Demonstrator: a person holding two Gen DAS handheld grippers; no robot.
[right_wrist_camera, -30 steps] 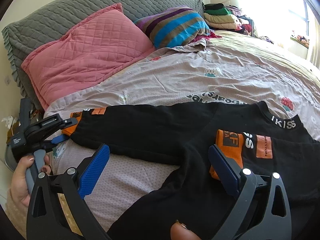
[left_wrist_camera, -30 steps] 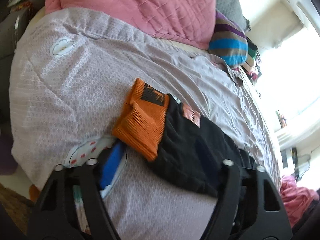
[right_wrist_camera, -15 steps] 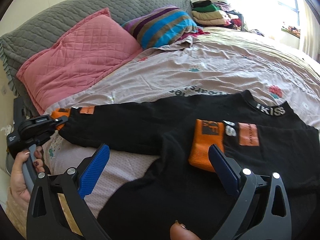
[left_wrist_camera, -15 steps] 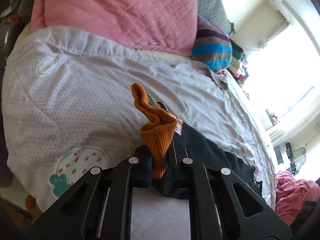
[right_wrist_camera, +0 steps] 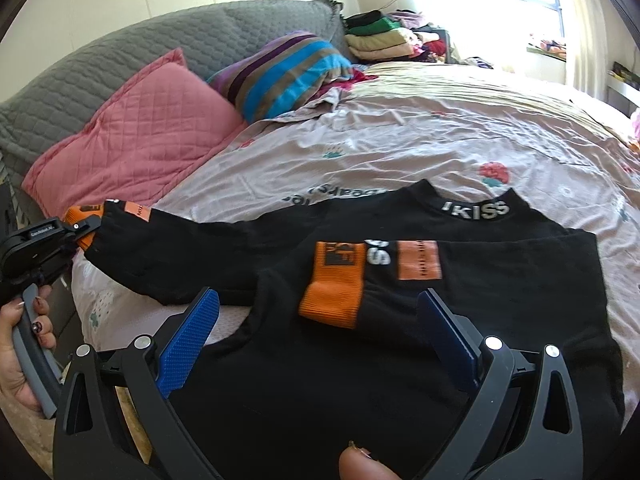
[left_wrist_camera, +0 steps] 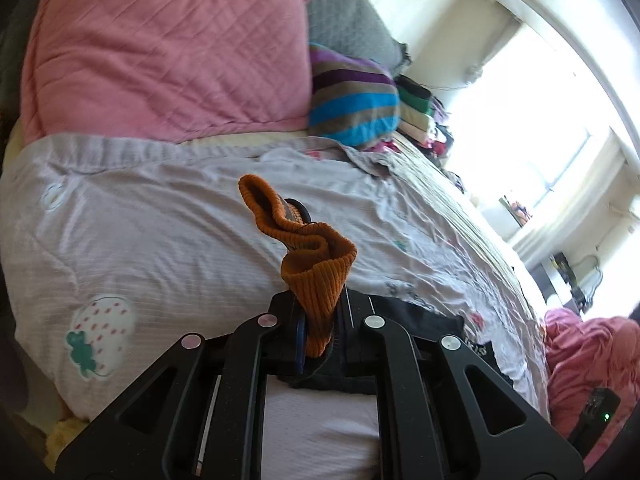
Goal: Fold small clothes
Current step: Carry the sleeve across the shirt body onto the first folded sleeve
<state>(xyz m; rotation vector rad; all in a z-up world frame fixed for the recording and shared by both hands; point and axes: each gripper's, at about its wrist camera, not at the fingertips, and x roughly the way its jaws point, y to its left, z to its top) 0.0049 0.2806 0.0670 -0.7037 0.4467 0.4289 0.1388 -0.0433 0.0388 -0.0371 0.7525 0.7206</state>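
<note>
My black top (right_wrist_camera: 400, 360) lies spread on the bed (right_wrist_camera: 440, 128) under my right claw (right_wrist_camera: 320, 340), whose jaws gape empty. My left claw (left_wrist_camera: 320, 340) has just snapped onto the orange cuff (left_wrist_camera: 316, 280), lifting it: sleeve fold begun.

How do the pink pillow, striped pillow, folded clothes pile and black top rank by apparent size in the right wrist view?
1. black top, nearest the camera, so enlarged
2. pink pillow
3. striped pillow
4. folded clothes pile, farthest away
</note>
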